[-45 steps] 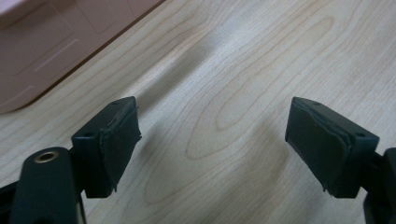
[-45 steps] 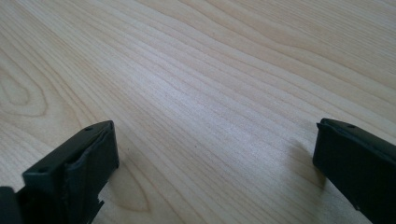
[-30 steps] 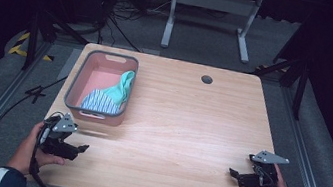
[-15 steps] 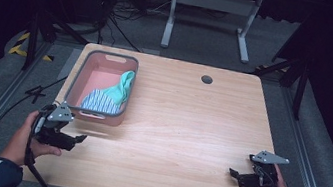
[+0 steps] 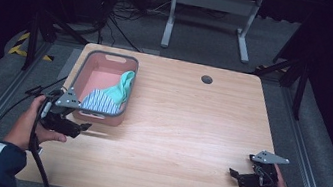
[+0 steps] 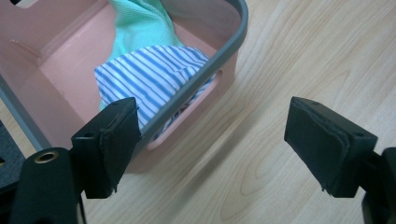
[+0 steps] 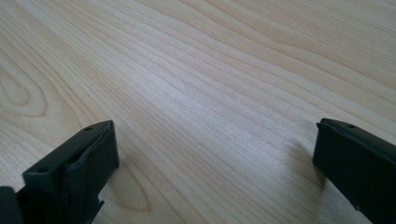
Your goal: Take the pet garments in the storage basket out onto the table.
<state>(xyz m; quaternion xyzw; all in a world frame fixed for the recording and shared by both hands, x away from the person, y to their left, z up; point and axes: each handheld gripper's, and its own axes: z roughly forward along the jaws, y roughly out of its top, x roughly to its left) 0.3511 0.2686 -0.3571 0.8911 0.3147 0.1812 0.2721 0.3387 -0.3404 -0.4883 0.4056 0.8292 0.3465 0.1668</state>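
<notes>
Left gripper (image 5: 79, 128), jaws spread and empty, hovers at the near left by a pink basket (image 5: 100, 116) holding striped cloth (image 6: 154, 79). Reaching in to pinch that cloth seems next. Right gripper (image 5: 237, 175) rests spread, near right.

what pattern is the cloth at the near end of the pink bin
Blue and white stripes on the cloth, clearest in the left gripper view; a plain green cloth lies behind it.

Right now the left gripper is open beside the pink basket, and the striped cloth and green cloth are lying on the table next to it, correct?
Not quite. The left gripper is open beside the pink basket, but the striped cloth and green cloth lie inside the basket, not on the table. The left gripper view shows this.
</notes>
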